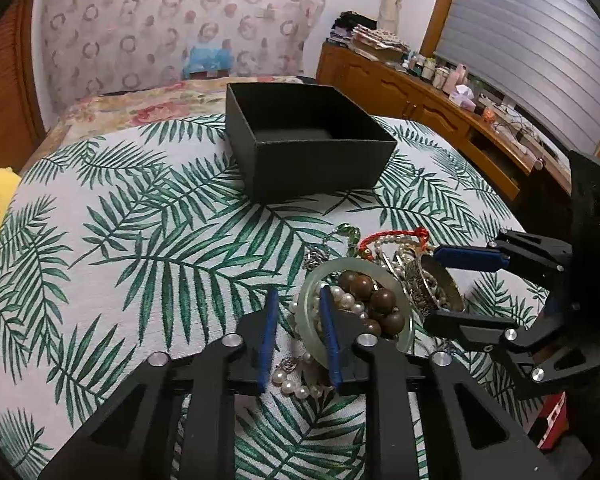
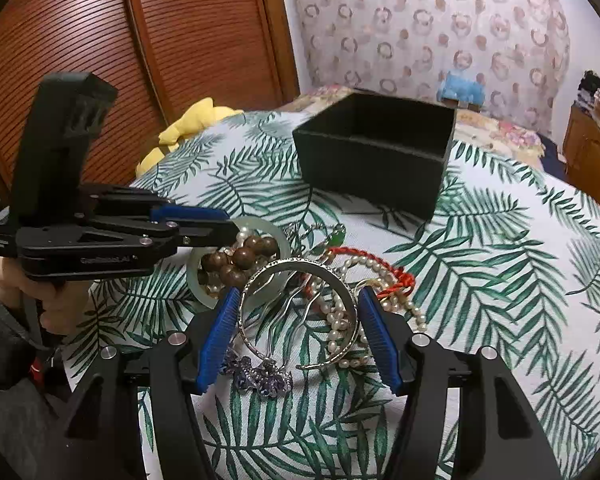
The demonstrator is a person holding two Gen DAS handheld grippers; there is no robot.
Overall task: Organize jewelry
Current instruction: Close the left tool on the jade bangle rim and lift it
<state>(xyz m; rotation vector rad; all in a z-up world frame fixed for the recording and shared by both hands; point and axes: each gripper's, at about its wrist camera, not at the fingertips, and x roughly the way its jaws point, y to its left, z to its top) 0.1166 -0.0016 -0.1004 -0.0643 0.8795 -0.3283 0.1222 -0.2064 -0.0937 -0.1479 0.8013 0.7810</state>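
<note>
Jewelry pile [image 2: 300,292] sits near side of black box [image 1: 300,152]. Left gripper [image 1: 300,332] pinches jade bangle [image 1: 312,280] rim; right gripper [image 2: 296,328] straddles silver bangle [image 2: 300,312], pads apart, bangle lying crosswise between them.

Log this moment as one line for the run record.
left gripper: closing on jade bangle rim | right gripper: open, straddling silver bangle | black box: empty | pile unsorted

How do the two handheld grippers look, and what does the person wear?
Both the left gripper and the right gripper are matte black with silver pivot pins and ribbed blue pads. The left body carries small grey lettering. A dark grey sleeve covers the left arm.
</note>
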